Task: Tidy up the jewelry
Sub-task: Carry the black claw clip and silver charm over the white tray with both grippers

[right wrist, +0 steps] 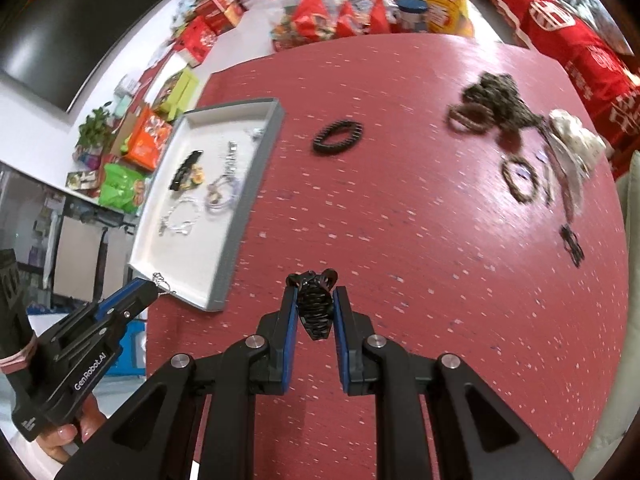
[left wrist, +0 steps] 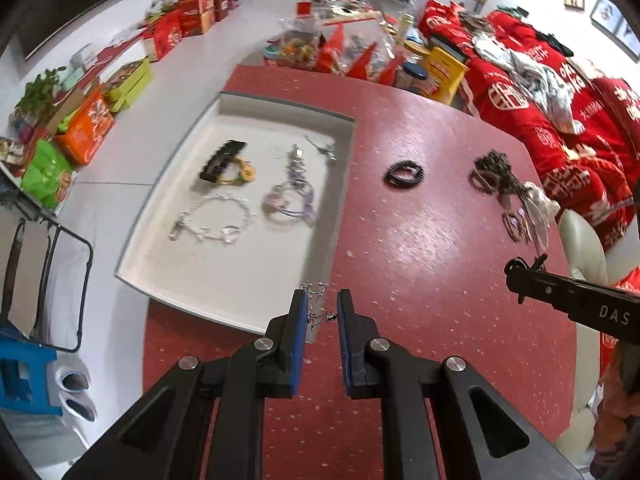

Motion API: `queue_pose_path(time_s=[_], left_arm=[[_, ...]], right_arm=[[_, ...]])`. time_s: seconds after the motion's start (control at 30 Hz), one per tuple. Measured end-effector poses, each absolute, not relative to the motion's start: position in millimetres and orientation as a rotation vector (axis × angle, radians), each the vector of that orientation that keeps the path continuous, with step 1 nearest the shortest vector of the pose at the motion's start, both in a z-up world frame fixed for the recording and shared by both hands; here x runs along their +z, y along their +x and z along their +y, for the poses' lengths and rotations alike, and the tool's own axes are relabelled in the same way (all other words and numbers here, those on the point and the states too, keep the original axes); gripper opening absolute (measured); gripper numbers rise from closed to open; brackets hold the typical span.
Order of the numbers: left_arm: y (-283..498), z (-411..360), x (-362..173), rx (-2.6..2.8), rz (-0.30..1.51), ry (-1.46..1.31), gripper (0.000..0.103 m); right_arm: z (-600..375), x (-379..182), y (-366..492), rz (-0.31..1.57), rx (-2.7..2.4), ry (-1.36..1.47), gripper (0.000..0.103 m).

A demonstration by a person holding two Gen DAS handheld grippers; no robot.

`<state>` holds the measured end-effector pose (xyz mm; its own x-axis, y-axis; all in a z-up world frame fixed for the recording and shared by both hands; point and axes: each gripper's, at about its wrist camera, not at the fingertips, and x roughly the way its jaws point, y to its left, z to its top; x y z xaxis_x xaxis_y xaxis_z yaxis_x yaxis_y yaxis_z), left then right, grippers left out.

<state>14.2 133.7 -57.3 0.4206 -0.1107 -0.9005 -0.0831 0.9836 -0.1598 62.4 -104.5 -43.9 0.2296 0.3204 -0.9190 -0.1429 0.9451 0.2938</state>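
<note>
My left gripper (left wrist: 322, 300) is shut on a thin silver chain (left wrist: 318, 314), which hangs between the blue pads just past the near edge of the white tray (left wrist: 224, 276). In the tray lie a black hair clip (left wrist: 222, 160), a silver bracelet (left wrist: 212, 220) and a purple bracelet (left wrist: 288, 200). My right gripper (right wrist: 315, 294) is shut on a black claw clip (right wrist: 316, 312) above the red table (right wrist: 400, 220). The right wrist view shows the left gripper (right wrist: 150, 286) at the tray's near corner (right wrist: 216, 304), the chain (right wrist: 162, 282) dangling from its tip.
A black hair tie (right wrist: 338, 136) lies mid-table. At the far right sit a brown tangle of chains (right wrist: 488, 100), a white scrunchie (right wrist: 576, 140), a brown bracelet (right wrist: 520, 180) and a small black clip (right wrist: 572, 244). Boxes and red bags crowd the far edge.
</note>
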Motion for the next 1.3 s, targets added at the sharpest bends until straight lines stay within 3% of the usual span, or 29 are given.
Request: queue_pose_path(time_s=[0.47,1.3], left_arm=[[27.7,196.1,-68.3,0.079,1.142,-0.231,0.017],[66.1,237.5,-102.5,0.143,1.107,-0.239,0.017]], right_arm=[[-28.8,-39.3,85.6,1.289,0.437,0.092,0.019],[45.2,-52.3,157.2,1.251,0.565,0.074,0.019]])
